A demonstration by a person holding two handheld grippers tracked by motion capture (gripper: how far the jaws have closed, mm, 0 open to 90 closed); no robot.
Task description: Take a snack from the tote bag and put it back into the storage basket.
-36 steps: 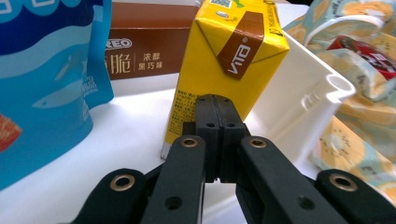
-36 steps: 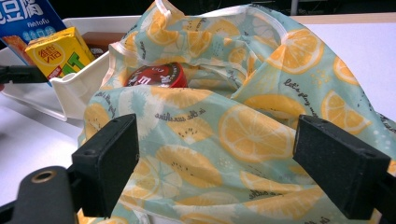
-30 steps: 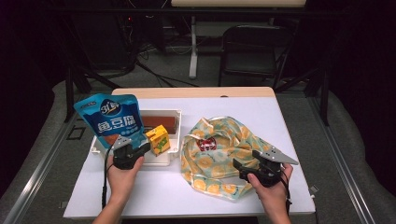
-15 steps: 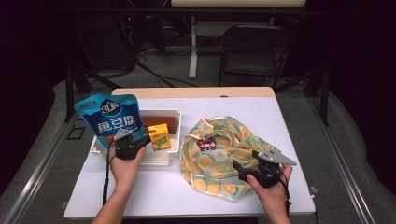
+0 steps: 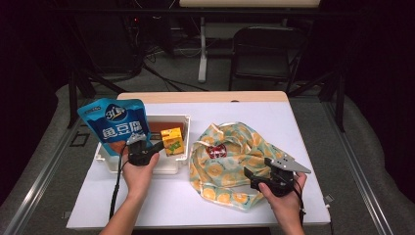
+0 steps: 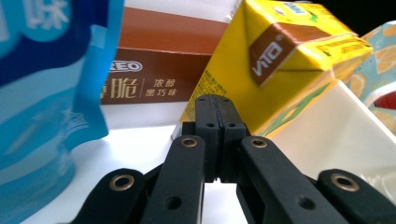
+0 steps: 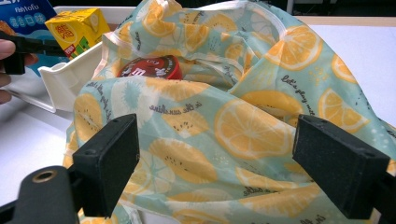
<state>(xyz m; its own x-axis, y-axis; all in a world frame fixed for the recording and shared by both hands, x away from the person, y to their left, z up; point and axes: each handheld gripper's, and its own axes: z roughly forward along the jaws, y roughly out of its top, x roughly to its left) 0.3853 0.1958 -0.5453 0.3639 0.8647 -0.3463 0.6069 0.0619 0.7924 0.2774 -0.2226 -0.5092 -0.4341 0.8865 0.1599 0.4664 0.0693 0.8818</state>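
yellow carton in white bin, can in fruit-print bag

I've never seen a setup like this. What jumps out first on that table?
Probably the bright cloth bag printed with orange slices, lying crumpled at the table's middle right with a red-topped item inside it. Next, the tall blue snack pouch standing in the white tray at left, beside a yellow drink carton. The left gripper, fingers shut, reaches into that tray, while the right gripper faces the bag, fingers apart.
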